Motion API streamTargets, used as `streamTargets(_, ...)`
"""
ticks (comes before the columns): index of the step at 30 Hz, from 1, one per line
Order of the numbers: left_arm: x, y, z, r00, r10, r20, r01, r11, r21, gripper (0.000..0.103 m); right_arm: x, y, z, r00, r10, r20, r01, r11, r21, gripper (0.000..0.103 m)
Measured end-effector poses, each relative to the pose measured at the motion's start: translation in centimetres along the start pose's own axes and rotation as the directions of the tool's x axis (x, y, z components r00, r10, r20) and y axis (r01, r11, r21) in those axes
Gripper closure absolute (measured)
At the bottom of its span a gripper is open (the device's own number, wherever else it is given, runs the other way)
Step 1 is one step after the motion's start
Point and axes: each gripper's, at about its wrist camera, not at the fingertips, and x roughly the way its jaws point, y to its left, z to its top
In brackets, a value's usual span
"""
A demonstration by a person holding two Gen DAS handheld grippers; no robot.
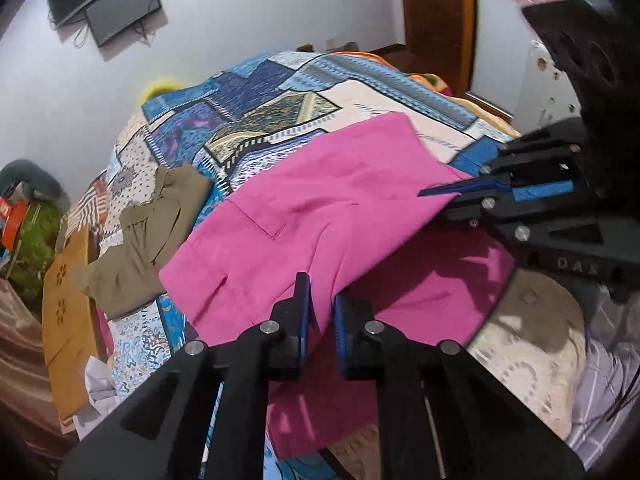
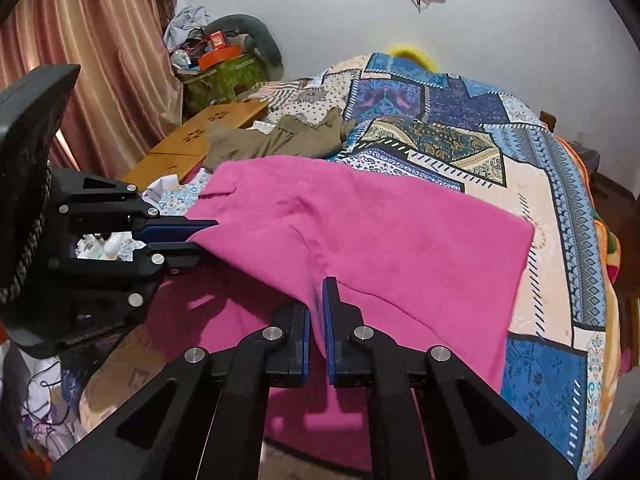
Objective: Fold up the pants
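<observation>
Bright pink pants (image 1: 320, 184) (image 2: 400, 240) lie spread across a patchwork bedspread (image 1: 260, 96) (image 2: 460, 120). Their near edge is raised off the bed, with a shadowed fold of pink cloth underneath. My left gripper (image 1: 322, 296) is shut on that edge, pink cloth pinched between its blue pads. In the right wrist view the left gripper (image 2: 204, 235) comes in from the left and bites the left end of the edge. My right gripper (image 2: 320, 298) is shut on the same edge farther right. In the left wrist view the right gripper (image 1: 436, 200) clamps the cloth's right corner.
An olive-brown garment (image 1: 148, 240) (image 2: 276, 136) lies crumpled beyond the pants, beside a wooden lap tray (image 1: 68, 328) (image 2: 200, 132). A curtain (image 2: 80, 60) and a cluttered green box (image 2: 224, 76) stand at the far left. A wooden door (image 1: 436, 4) is behind the bed.
</observation>
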Motion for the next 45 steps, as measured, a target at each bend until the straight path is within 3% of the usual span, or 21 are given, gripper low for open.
streamTargets(5,-0.3,-1.2,-1.5,0.999,-0.023,-0.022,0.023,1.000,0.012,0.092,-1.1,0.4,-1.2,1.000,0.017,-0.013,-0.017,1.000,-0.005,0.098)
streamTargets(10,0.5,-1.3,-2.8,0.995,-0.065,-0.080,0.061,0.997,-0.054,0.091,-0.6,1.1,-2.8,0.997,0.031,-0.069,-0.031,0.999,-0.008,0.098)
streamTargets(18,-1.4,0.9,-4.3,0.985,-0.162,-0.054,0.148,0.969,-0.200,0.066,-0.6,0.4,-4.3,0.989,0.047,-0.143,-0.039,0.997,0.062,0.091)
streamTargets(22,-3.2,2.7,-5.6,0.991,-0.135,-0.017,0.126,0.957,-0.263,0.052,-2.1,0.0,-5.3,0.990,0.043,-0.136,-0.032,0.996,0.079,0.081)
streamTargets(24,-3.7,3.9,-6.3,0.992,-0.125,-0.015,0.115,0.945,-0.306,0.051,-3.3,-0.4,-5.7,0.993,0.011,-0.120,-0.002,0.997,0.074,0.067)
streamTargets(26,-3.9,5.0,-6.7,0.992,-0.123,-0.016,0.110,0.930,-0.350,0.051,-4.6,-0.9,-6.1,0.996,-0.033,-0.083,0.039,0.997,0.072,0.061)
streamTargets(31,-3.4,6.1,-7.3,0.992,-0.117,-0.044,0.089,0.907,-0.412,0.052,-6.5,-3.2,-6.6,0.993,-0.116,-0.033,0.119,0.985,0.128,0.061)
streamTargets(35,-1.7,6.1,-7.7,0.989,-0.120,-0.091,0.066,0.887,-0.456,0.052,-6.0,-5.6,-7.2,0.987,-0.153,-0.042,0.159,0.961,0.227,0.061)
streamTargets(39,-0.3,5.9,-8.3,0.977,-0.190,-0.101,0.114,0.856,-0.505,0.053,-4.4,-7.2,-8.5,0.984,-0.152,-0.087,0.172,0.935,0.310,0.061)
streamTargets(45,-0.6,4.5,-7.9,0.985,-0.142,-0.095,0.084,0.887,-0.455,0.064,-2.9,-7.9,-9.9,0.986,-0.116,-0.117,0.151,0.922,0.355,0.063)
